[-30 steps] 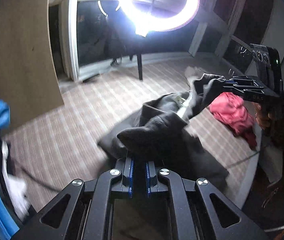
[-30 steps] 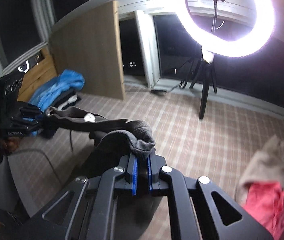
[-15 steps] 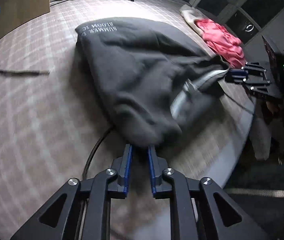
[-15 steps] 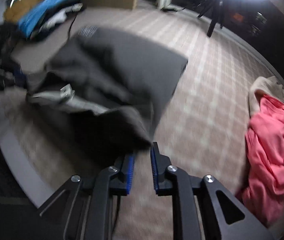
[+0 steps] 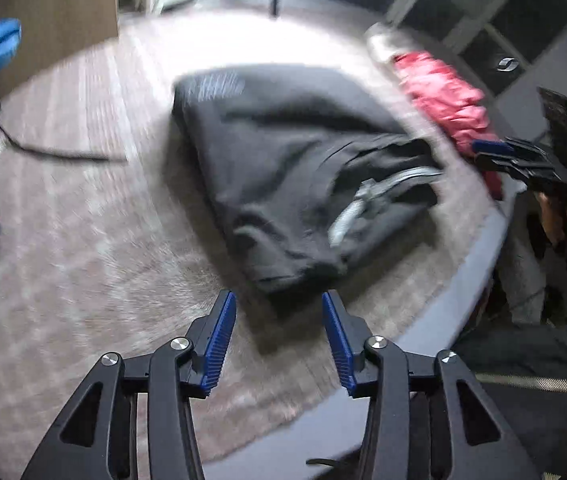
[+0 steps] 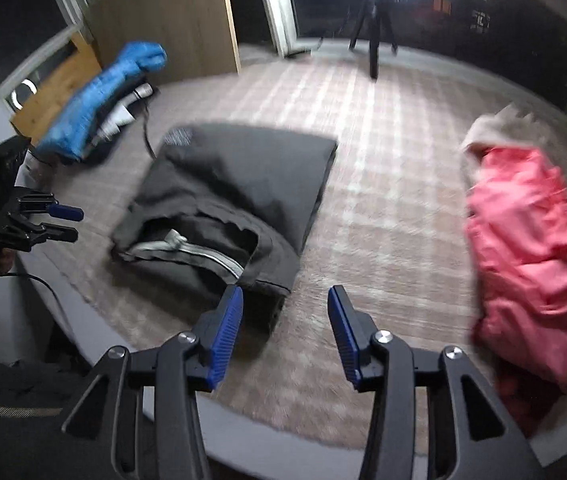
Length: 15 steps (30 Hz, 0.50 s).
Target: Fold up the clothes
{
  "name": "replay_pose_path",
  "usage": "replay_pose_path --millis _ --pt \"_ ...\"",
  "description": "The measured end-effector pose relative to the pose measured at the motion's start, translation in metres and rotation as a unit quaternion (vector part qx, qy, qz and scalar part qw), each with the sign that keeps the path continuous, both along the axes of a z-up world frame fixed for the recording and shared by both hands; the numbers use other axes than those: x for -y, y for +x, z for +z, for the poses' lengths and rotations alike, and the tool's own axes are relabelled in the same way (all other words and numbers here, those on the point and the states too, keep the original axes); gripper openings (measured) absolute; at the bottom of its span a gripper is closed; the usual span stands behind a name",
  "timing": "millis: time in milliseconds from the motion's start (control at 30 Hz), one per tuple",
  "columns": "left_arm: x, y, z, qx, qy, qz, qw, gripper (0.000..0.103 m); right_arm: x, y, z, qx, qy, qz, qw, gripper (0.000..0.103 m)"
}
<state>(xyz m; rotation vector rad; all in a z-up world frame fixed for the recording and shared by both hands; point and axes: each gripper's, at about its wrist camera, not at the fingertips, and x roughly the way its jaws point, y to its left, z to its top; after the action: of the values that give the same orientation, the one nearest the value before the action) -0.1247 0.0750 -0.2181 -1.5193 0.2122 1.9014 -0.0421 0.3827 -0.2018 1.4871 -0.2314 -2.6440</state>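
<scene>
My left gripper point(image 5: 279, 336) had its jaws parted, having just been opening, with nothing clamped: the near corner of the dark hoodie point(image 5: 283, 168) lay just ahead of the blue pads point(image 5: 217, 344), between the tips but not pressed. Same on my right gripper point(image 6: 285, 328): jaws released, just been opening, and the hoodie's point(image 6: 239, 184) other near corner sat just ahead of the left pad, clear of it. The garment lay folded on the checked bed cover point(image 6: 383, 152), with its grey zipper strip point(image 6: 203, 256) showing at the open edge nearest the jaws and white print at the far corner. A red garment point(image 6: 531, 240) was heaped well off to the right of the right jaws, on a beige one. A blue garment point(image 6: 99, 100) lay far left beyond the hoodie. Both views were motion-blurred.
</scene>
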Motion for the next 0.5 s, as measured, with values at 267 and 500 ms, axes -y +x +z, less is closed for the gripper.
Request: replay_pose_path --millis 267,500 --pt "-0.025 0.006 -0.003 -0.039 -0.014 0.001 0.9991 0.042 0.038 -0.017 -0.023 -0.02 0.048 0.021 0.998 0.04" --pt "-0.038 0.004 -0.03 -0.03 -0.05 -0.023 0.998 0.034 0.048 -0.028 -0.033 -0.006 0.07 0.027 0.997 0.013"
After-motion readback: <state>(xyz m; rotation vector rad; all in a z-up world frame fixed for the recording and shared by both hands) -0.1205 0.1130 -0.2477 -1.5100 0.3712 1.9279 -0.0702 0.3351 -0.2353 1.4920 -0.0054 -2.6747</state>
